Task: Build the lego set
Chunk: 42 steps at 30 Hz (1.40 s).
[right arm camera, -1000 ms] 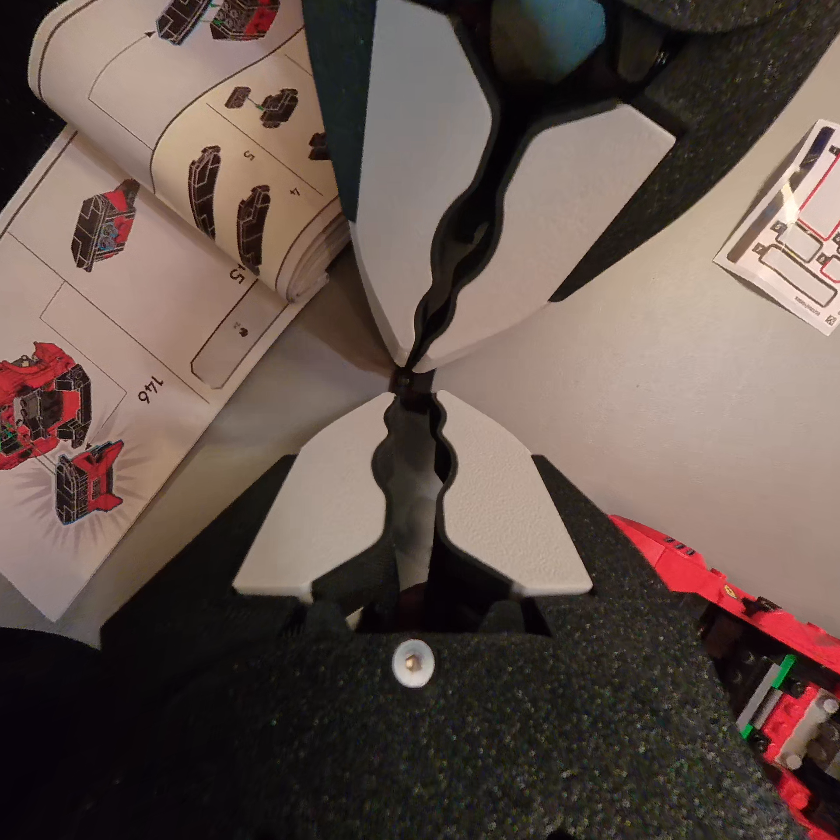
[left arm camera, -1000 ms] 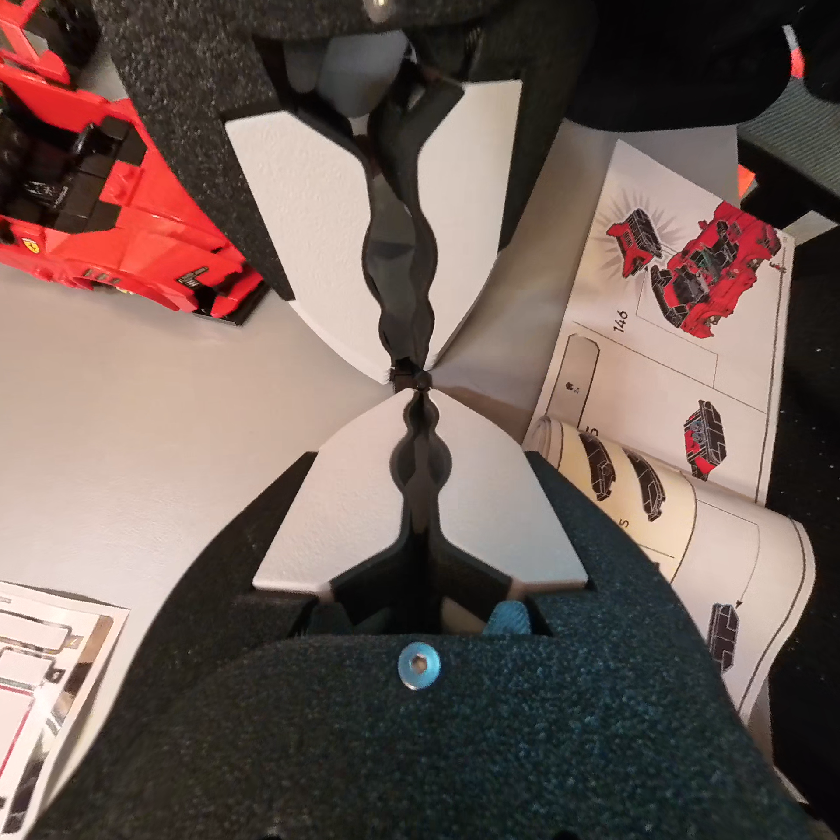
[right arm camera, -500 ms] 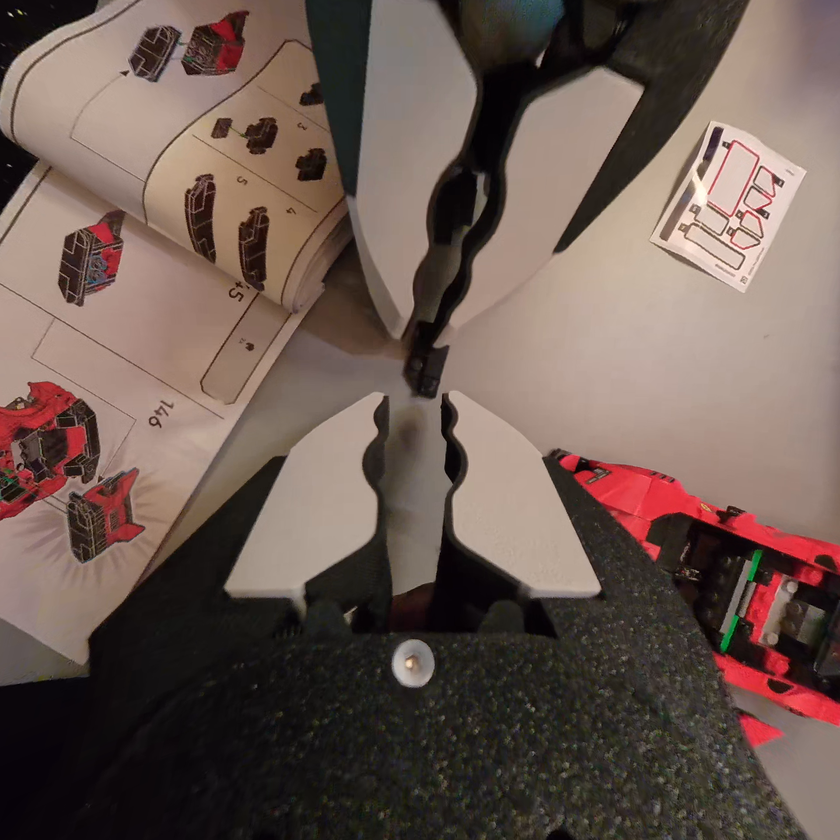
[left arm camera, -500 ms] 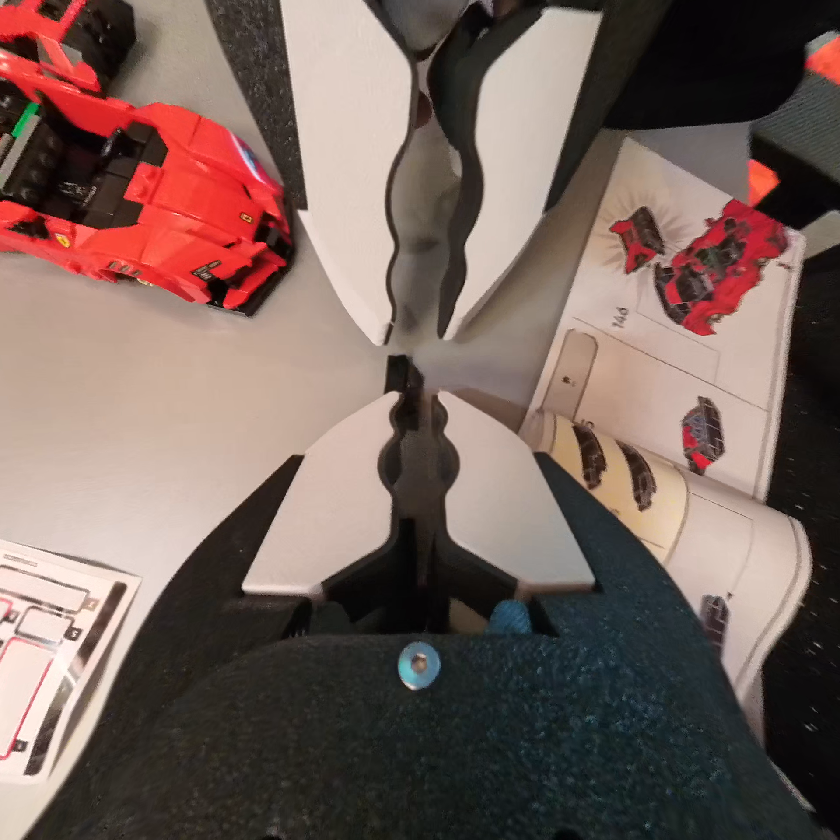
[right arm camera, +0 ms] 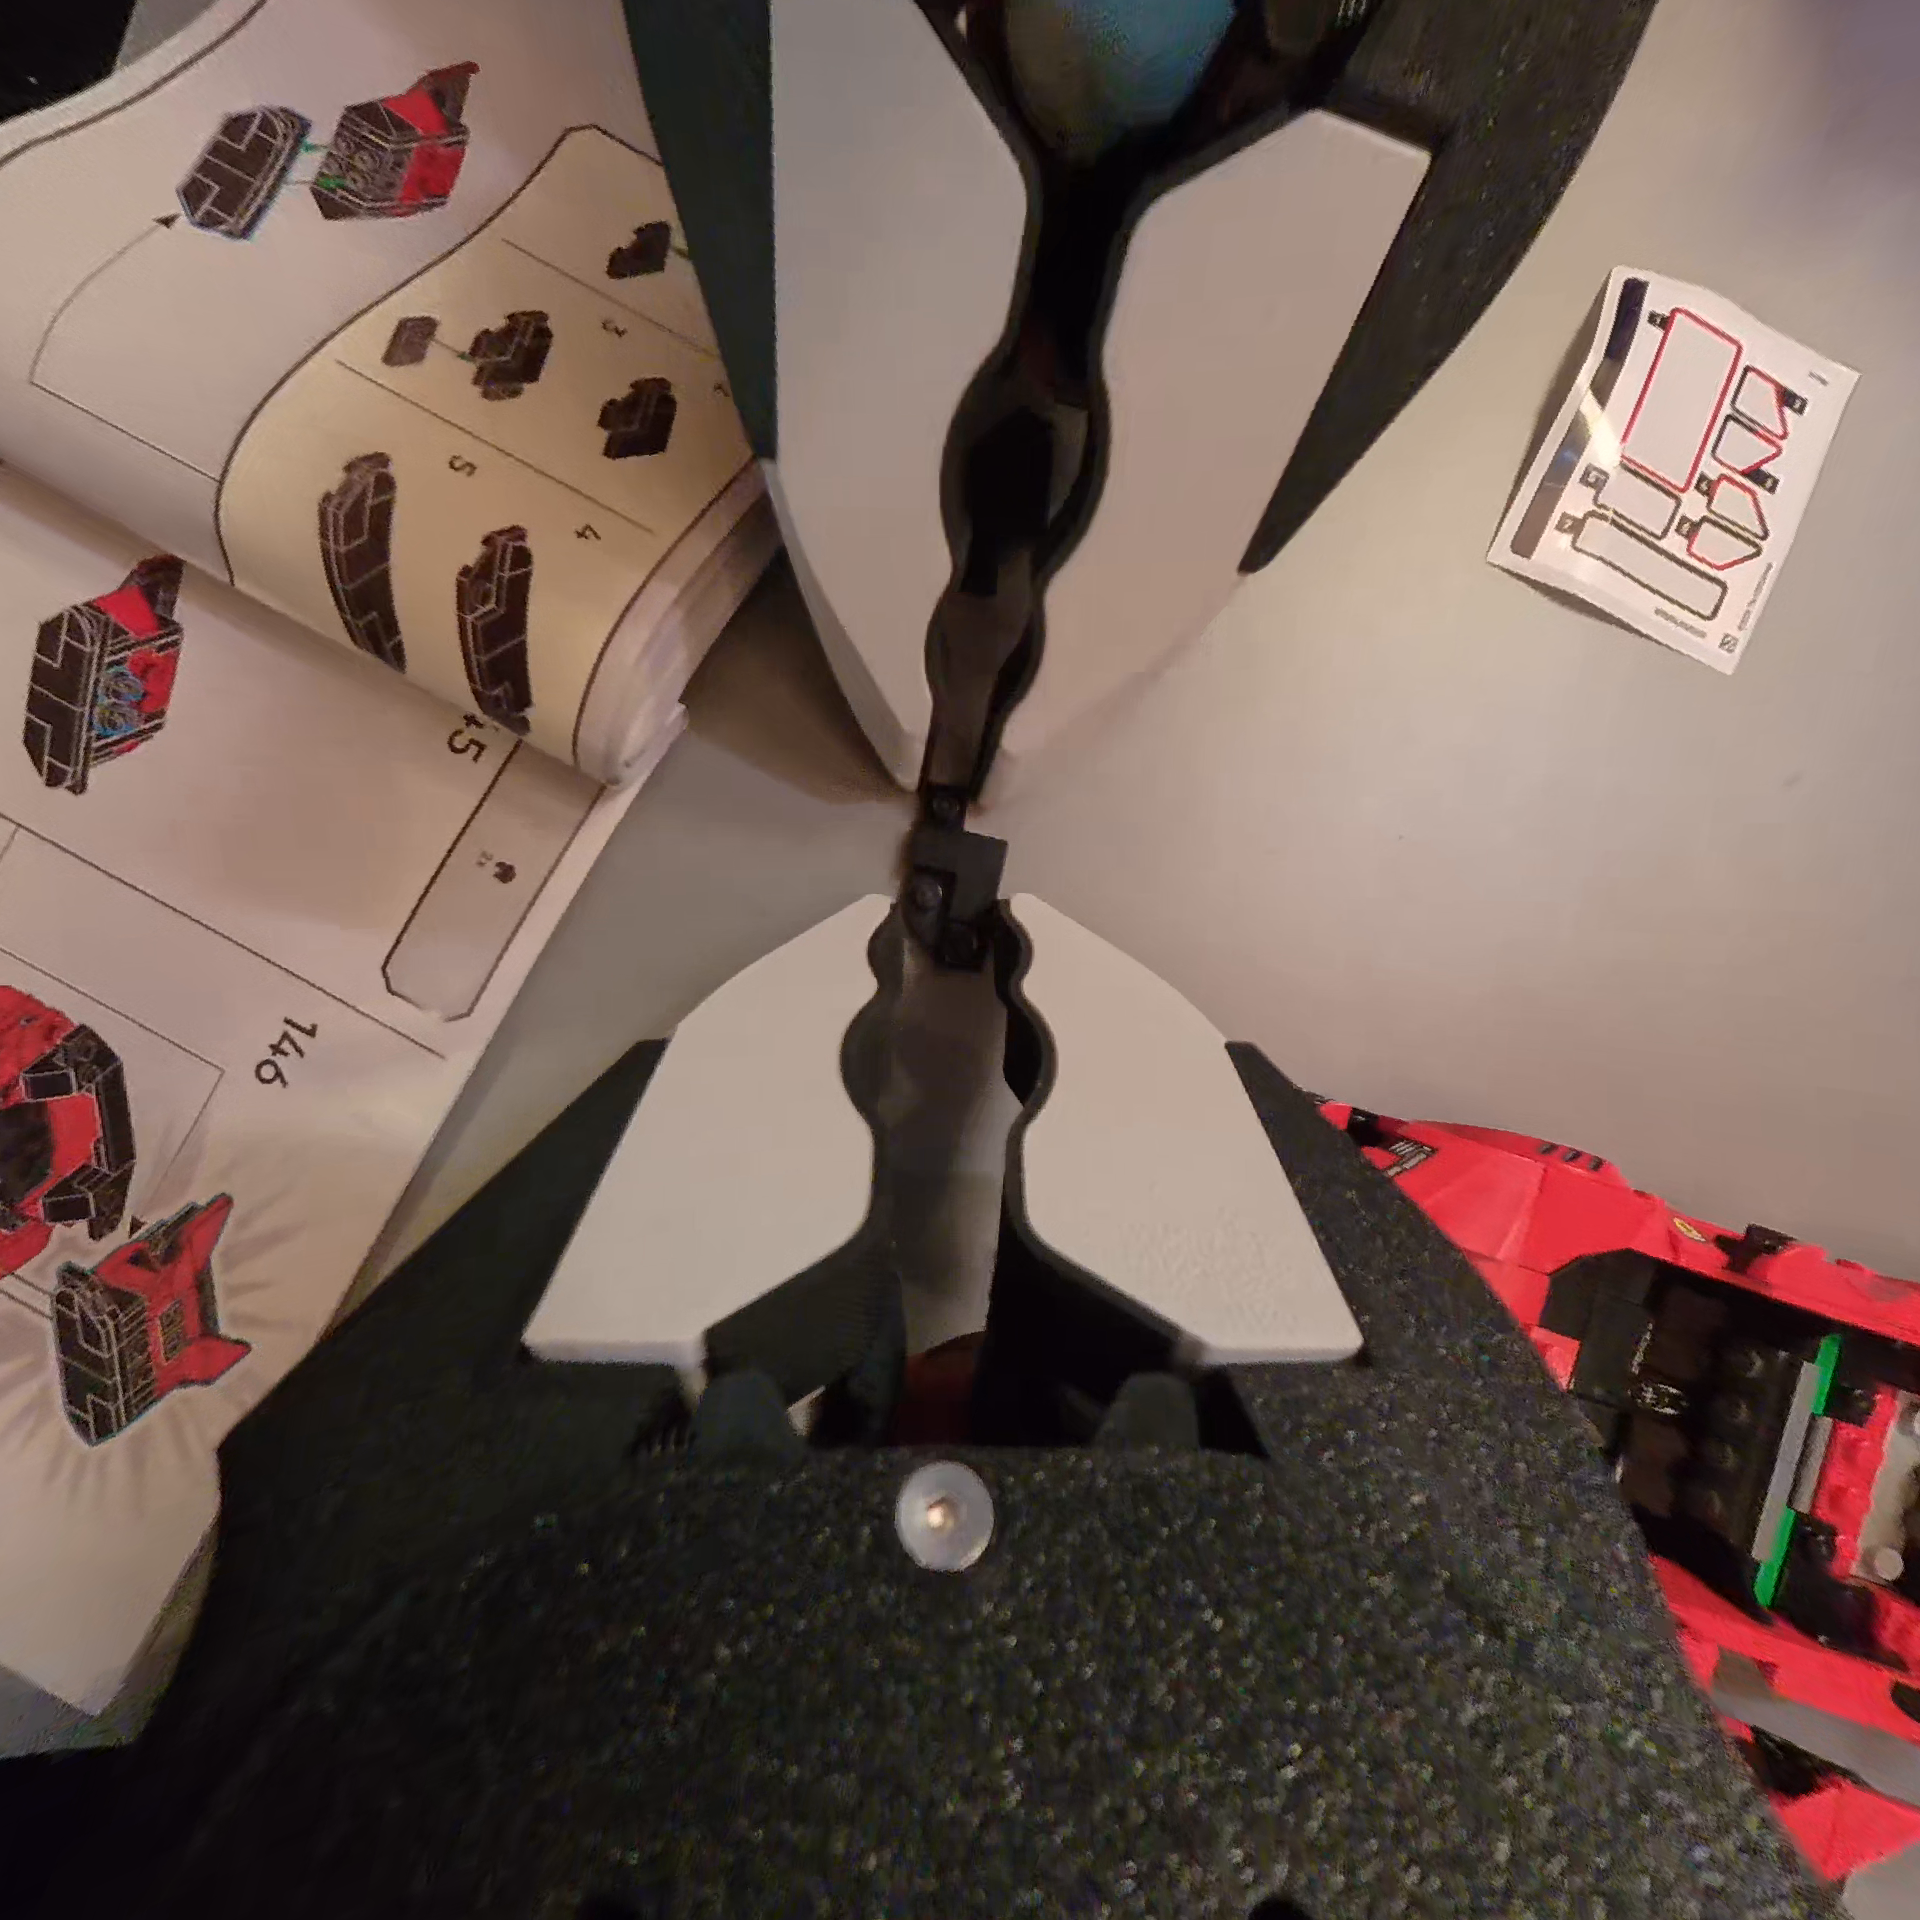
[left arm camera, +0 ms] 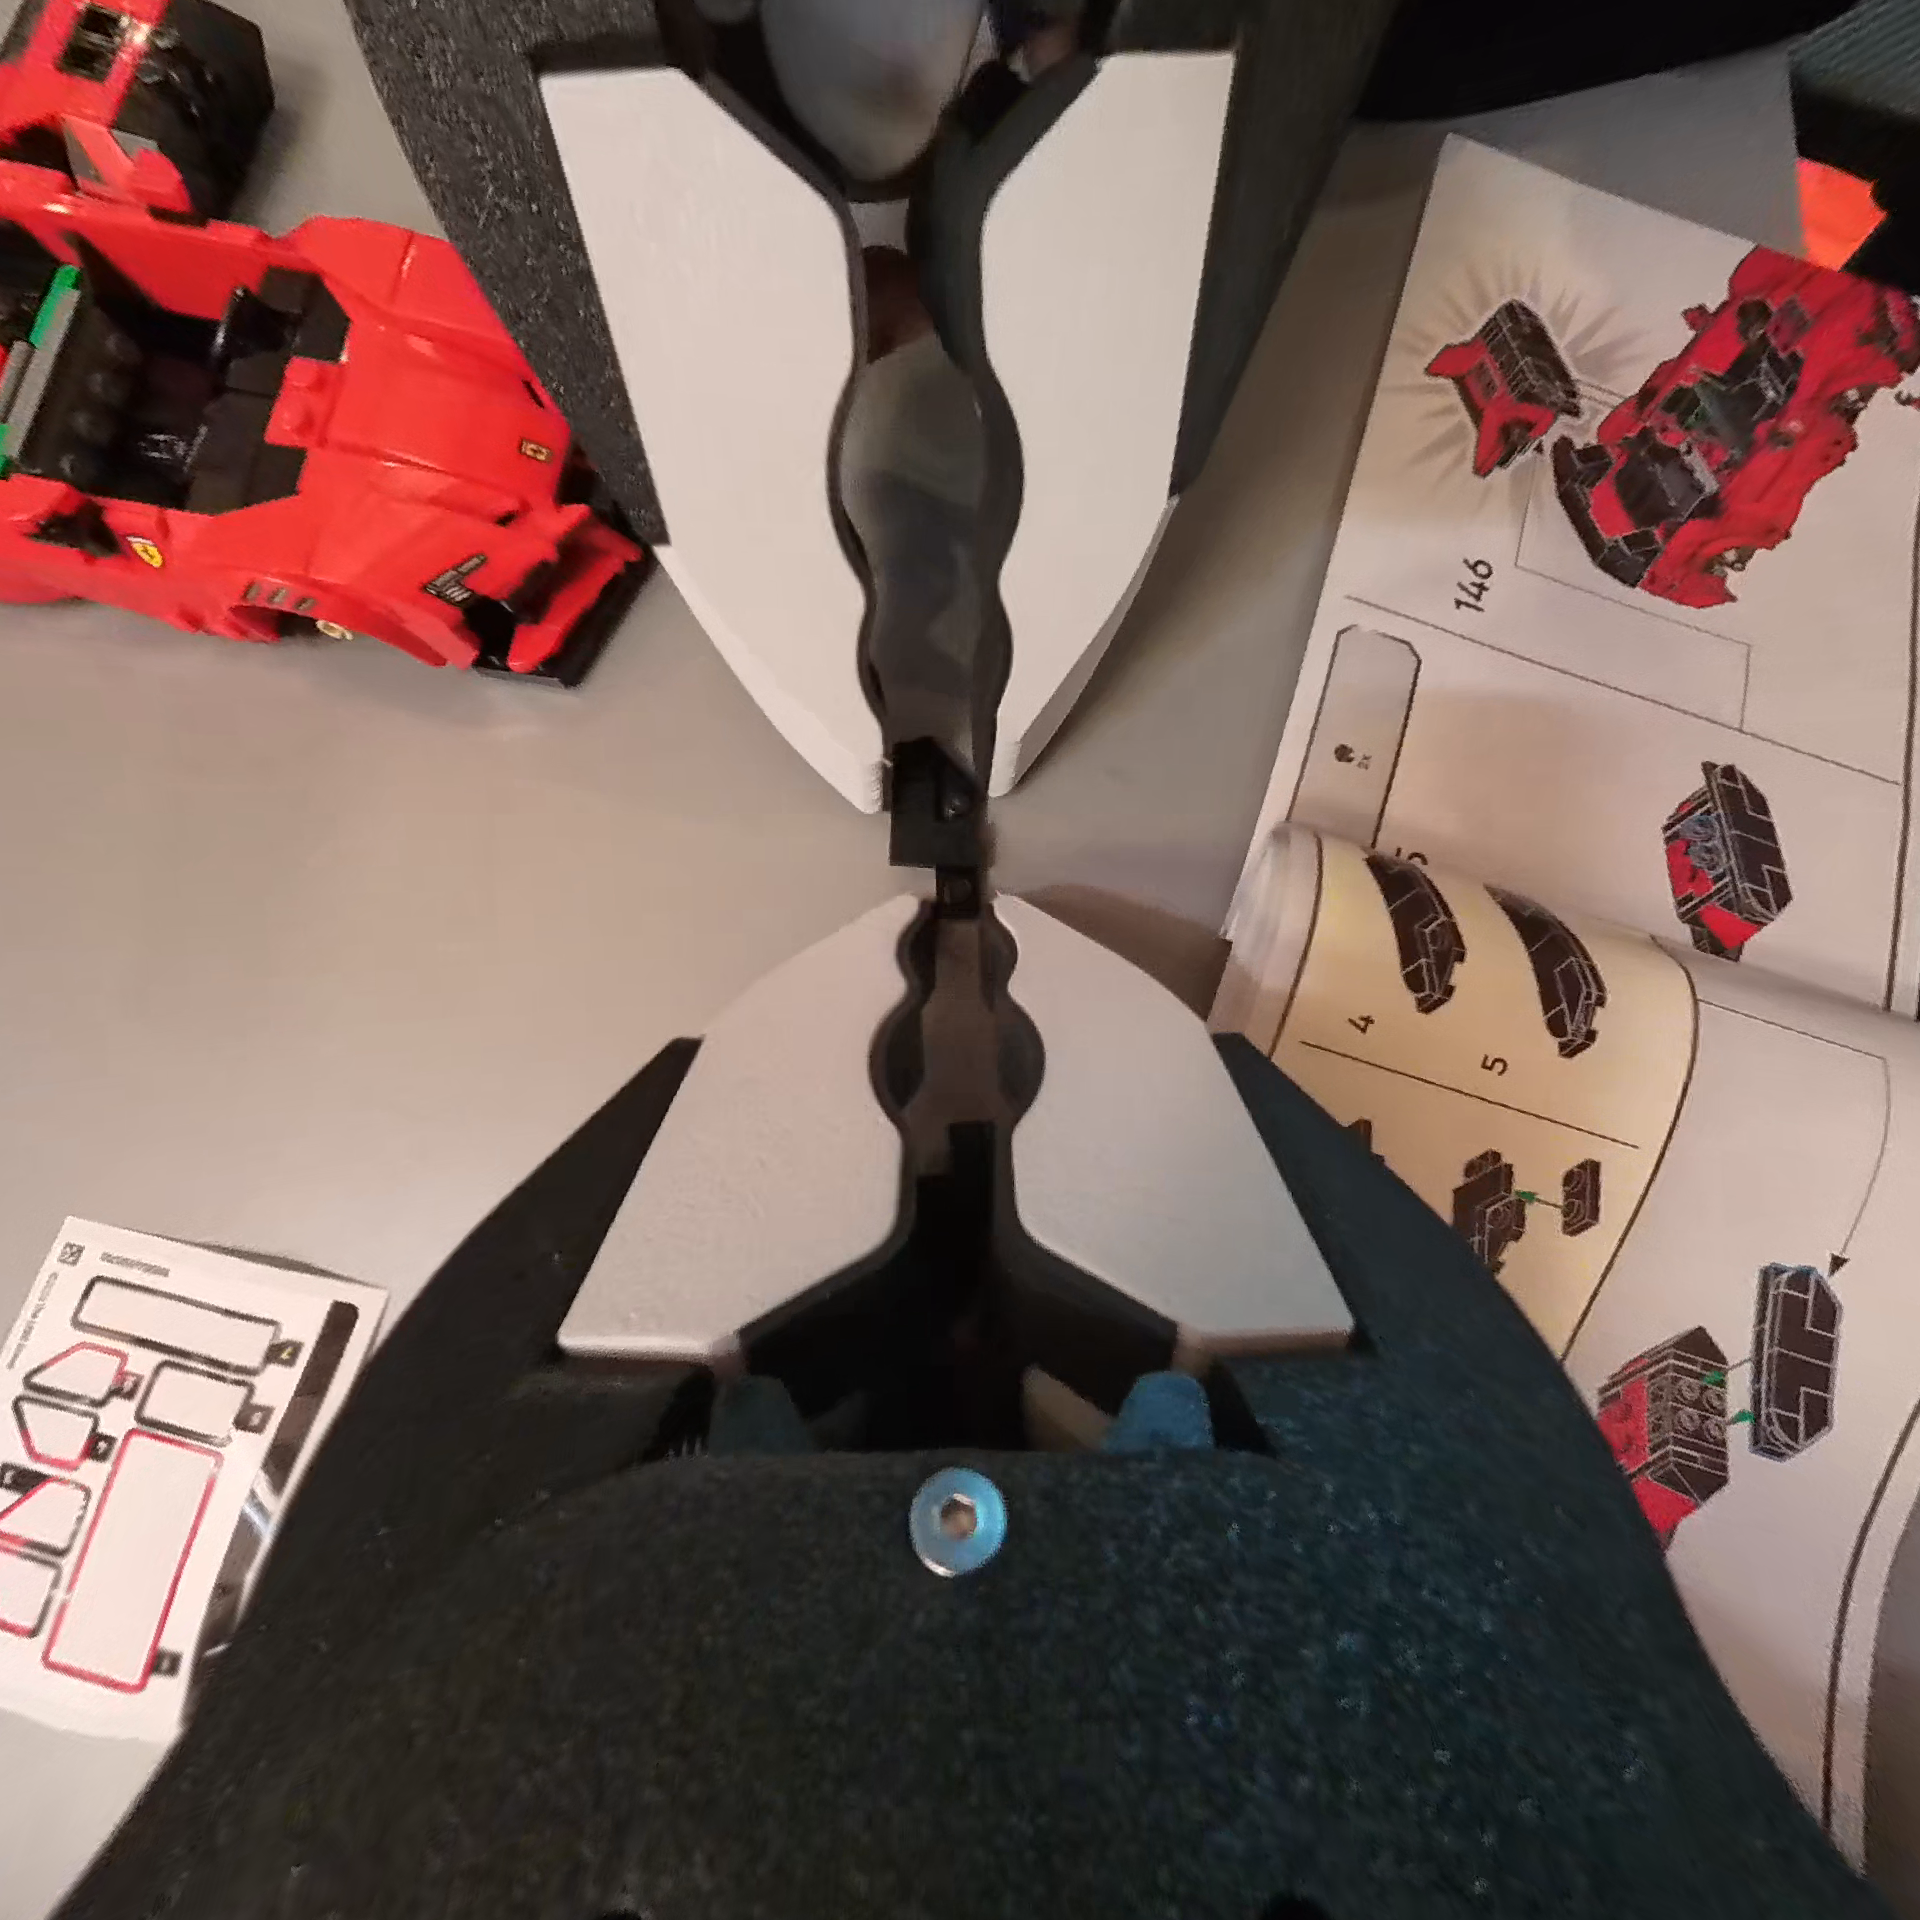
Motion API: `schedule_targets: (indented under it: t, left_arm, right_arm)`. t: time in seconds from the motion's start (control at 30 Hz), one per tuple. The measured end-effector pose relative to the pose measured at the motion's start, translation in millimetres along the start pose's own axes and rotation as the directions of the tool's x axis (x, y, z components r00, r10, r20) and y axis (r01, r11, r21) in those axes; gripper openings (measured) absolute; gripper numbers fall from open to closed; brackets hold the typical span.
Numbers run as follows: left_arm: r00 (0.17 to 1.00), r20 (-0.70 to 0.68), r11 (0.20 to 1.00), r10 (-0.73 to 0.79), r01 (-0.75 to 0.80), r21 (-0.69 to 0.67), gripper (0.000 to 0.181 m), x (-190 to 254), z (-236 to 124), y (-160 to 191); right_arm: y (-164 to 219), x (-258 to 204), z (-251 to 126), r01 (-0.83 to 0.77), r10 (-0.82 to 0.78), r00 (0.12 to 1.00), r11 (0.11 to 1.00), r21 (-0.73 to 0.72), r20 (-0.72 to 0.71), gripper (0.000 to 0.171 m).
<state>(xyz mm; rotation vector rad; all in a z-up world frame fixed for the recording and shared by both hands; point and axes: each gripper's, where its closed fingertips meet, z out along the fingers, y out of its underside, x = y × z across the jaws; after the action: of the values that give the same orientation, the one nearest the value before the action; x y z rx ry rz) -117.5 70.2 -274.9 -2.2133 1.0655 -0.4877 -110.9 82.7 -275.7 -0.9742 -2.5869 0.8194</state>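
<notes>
Two handheld grippers meet tip to tip over a grey table point(left arm camera: 312, 935), each camera looking straight at the other tool. The left gripper point(left arm camera: 954, 904) has its fingers drawn together on the near end of a small black brick piece point(left arm camera: 935, 821); the same piece shows in the right wrist view point(right arm camera: 956, 873), where the right gripper point(right arm camera: 951, 930) is pinched on its own end of it. The two fingertip pairs sit very close, with only the black piece bridging the gap between them. Whether it is one part or two pressed together I cannot tell; it is small and dark. The piece is held in the air, clear of the tabletop. A partly built red car point(left arm camera: 281, 447) stands on the table to the left in the left wrist view, its black interior open on top, well apart from the grippers; it shows again at lower right in the other view point(right arm camera: 1662, 1403). An open instruction booklet point(left arm camera: 1610, 779) lies on the opposite side, one page curled over, its nearest edge just beside the fingertips. A small sticker sheet point(left arm camera: 156, 1475) lies flat on the table, apart from the car and the booklet.
</notes>
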Motion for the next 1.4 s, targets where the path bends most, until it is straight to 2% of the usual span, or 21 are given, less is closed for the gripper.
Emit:
schedule_targets:
  t: [0.17,0.43,0.77,0.8,0.83,0.87,1.0,1.07,1.13,1.23,1.4]
  left_arm:
    - [1.0,-0.016,1.0,0.02,-0.02,-0.003,0.008,0,0,0]
    - [0.998,-0.033,0.999,0.049,-0.049,0.016,0.007,1,0,0]
    - [0.988,-0.082,0.992,0.129,-0.129,0.012,0.006,4,0,0]
    - [0.988,-0.088,0.992,0.126,-0.125,0.011,0.0,5,0,0]
    - [0.989,-0.088,0.992,0.123,-0.122,0.01,0.0,5,0,0]
    - [0.989,-0.083,0.992,0.123,-0.123,0.008,0.0,5,0,0]
    - [0.989,-0.07,0.991,0.134,-0.135,-0.018,0.001,5,0,1]
    - [0.991,-0.064,0.992,0.117,-0.12,-0.035,0.014,5,-1,2]
    - [0.992,-0.078,0.994,0.096,-0.099,-0.037,0.022,9,-1,1]
    - [0.991,-0.05,0.993,0.121,-0.122,-0.004,0.025,9,4,-4]
    - [0.993,-0.05,0.994,0.107,-0.107,0.009,0.014,9,6,-6]
  right_arm:
    - [-1,0,1,-0.011,0.011,0.999,1.0,0.001,0.044,0.017]
    - [-2,1,2,-0.058,0.057,0.998,0.997,0.042,0.033,0.016]
    - [-2,-1,1,0.046,-0.045,0.992,0.999,-0.011,0.115,0.016]
    - [-1,-2,0,0.053,-0.048,0.99,0.998,-0.029,0.131,0.018]
    - [0,-2,-1,0.041,-0.034,0.99,0.998,-0.046,0.138,0.033]
    - [-1,-2,-3,0.019,-0.012,0.99,0.999,-0.046,0.143,0.037]
    - [-8,-5,-9,-0.047,0.039,0.986,0.998,0.045,0.163,0.022]
    - [-6,-4,-10,-0.063,0.055,0.988,0.996,0.057,0.142,0.016]
    - [-9,-2,-12,-0.083,0.072,0.99,0.992,0.093,0.119,0.0]
    - [-13,1,-10,-0.127,0.117,0.989,0.985,0.118,0.094,0.0]
    - [-7,-1,-3,-0.156,0.144,0.982,0.983,0.093,0.123,0.0]
